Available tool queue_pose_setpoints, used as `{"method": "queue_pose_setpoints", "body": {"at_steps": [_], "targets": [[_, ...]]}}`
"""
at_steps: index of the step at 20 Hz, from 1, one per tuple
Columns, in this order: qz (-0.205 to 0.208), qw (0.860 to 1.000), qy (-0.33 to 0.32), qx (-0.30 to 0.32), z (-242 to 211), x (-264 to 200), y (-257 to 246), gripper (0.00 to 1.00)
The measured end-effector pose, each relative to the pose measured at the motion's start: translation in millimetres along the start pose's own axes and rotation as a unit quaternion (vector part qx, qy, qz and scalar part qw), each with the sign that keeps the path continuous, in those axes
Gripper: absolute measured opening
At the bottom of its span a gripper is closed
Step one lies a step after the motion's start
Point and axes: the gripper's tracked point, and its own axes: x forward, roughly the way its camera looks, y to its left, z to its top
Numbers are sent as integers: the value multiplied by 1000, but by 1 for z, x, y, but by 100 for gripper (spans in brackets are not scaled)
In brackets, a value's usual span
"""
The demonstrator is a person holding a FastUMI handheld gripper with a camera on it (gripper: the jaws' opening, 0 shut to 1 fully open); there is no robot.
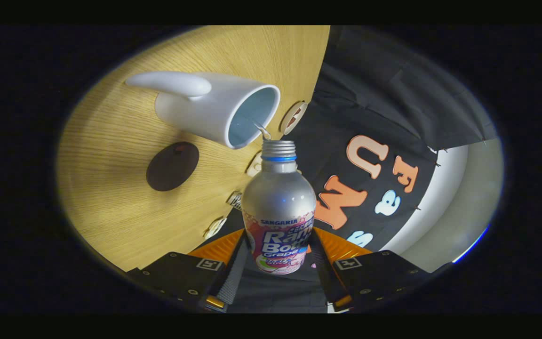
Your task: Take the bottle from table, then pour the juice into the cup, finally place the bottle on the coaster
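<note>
Fingers of the gripper (278, 256) stand clamped on the lower body of the bottle (278, 207), one pressing each side of its printed label, so the bottle sits squarely between them and points forward along them. The whole view is rolled hard over, which reads as the bottle being tipped well toward the horizontal. Its cap is off, the bare threaded neck showing above a blue ring.

Just ahead of the neck is the cup (214, 106), a white mug with a thick handle, its mouth close beside the bottle's opening. A thin clear thread of liquid (262, 130) bridges the bottle's lip and the inside of the cup's rim; it seems to be the juice running across, though the stream is small and how much has gathered in the cup cannot be made out.

Beyond the cup and to its handle side lies the coaster (172, 166), a dark round disc flat on the wooden table (111, 197), well apart from the bottle and bare. A few small round tokens (293, 117) lie along the table's edge near the neck.

Judged from this, the bottle has been taken up and the pour is under way. Still left: finishing the pour, righting the bottle, and setting it down on the coaster.
</note>
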Motion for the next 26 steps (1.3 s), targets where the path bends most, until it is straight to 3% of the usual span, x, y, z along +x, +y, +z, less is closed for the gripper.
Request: {"method": "queue_pose_setpoints", "body": {"at_steps": [26], "targets": [[-1,998,-15,-56,11,-1,-5,71]]}}
